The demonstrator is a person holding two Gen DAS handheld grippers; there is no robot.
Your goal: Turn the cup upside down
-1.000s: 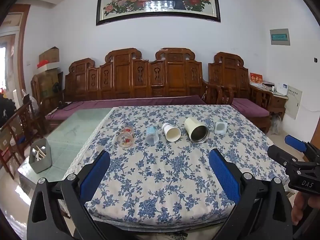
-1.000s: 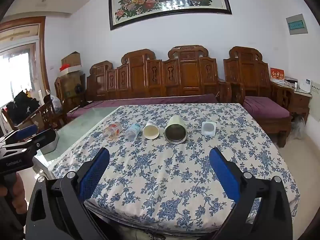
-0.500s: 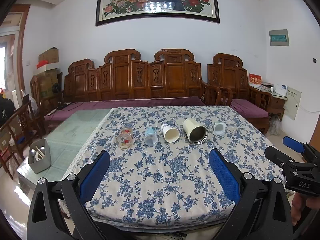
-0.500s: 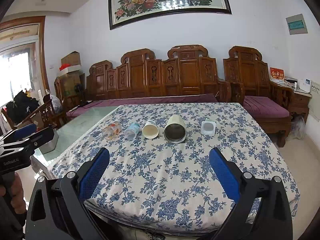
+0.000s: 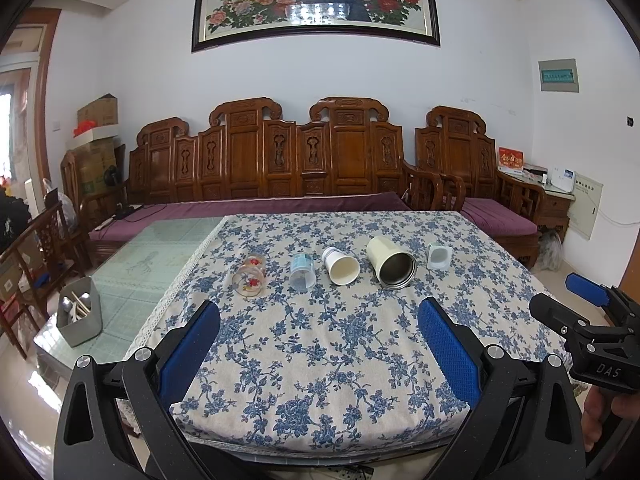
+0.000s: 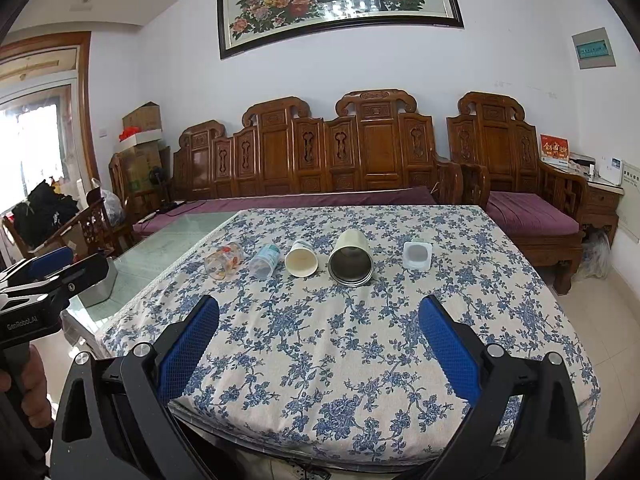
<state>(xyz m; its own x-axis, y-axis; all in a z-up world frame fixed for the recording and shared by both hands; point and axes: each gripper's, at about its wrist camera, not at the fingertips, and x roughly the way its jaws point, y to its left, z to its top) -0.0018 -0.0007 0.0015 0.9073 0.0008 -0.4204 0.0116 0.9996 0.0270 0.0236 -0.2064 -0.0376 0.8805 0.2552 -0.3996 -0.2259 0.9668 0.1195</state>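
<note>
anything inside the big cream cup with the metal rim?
The cream cup lies on its side on the tablecloth, mouth toward the cameras. Its dark metal interior looks empty as far as visible; the deepest part is shadowed and can't be confirmed.

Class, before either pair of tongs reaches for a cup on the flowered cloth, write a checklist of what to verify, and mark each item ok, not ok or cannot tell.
1. Left tongs open and holding nothing: ok.
2. Right tongs open and holding nothing: ok.
3. Five cups lie in a row on their sides, none flipped yet: ok.
4. Paper cup apart from the metal cup, gap for a finger: ok.
5. Cloth bare between tongs and cups: ok.
6. Which cup is meant: cannot tell.
</note>
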